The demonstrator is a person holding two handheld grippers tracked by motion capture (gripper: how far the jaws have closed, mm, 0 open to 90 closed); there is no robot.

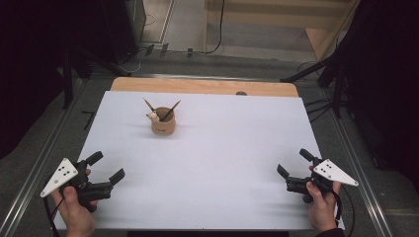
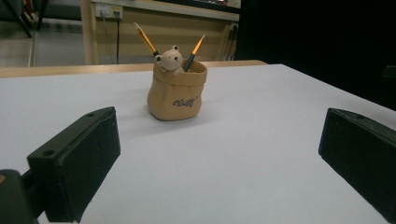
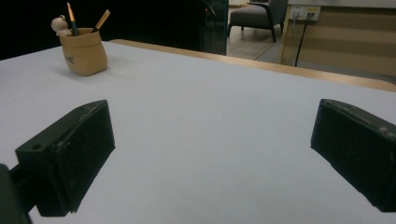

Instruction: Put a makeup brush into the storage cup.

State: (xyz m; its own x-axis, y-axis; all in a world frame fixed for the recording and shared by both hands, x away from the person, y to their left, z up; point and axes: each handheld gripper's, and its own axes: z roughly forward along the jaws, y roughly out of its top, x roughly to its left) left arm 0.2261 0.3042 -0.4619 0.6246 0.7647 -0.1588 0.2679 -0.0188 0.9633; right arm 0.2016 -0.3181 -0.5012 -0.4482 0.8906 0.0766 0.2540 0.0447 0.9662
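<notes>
A tan pen holder [image 1: 163, 126] shaped like a small sack stands upright on the white tabletop [image 1: 222, 158], towards the far left of the sheet and well apart from both hands. Two pencils [image 1: 171, 110] lean out of its mouth, one tilting left and one tilting right, and a small bear figure [image 1: 153, 116] peeks over the rim between them; in the left gripper view the holder [image 2: 176, 91] shows dark lettering on its front, with the bear [image 2: 170, 59] at the rim and the pencils [image 2: 194, 52] fanned apart behind it. The left hand-held gripper [image 1: 107, 167] sits low at the near left corner of the tabletop, held in the person's left hand [image 1: 74, 210], its jaws spread wide with nothing between them, and it faces the holder, which lies straight ahead between its jaws in its own view. The right hand-held gripper [image 1: 292, 162] sits at the near right corner in the person's right hand [image 1: 322, 205], its jaws likewise wide apart and empty; in the right gripper view the holder [image 3: 85, 51] appears far off at the upper left, beyond bare white surface. A wooden edge [image 1: 202, 86] of the tabletop runs along the far side of the white sheet
</notes>
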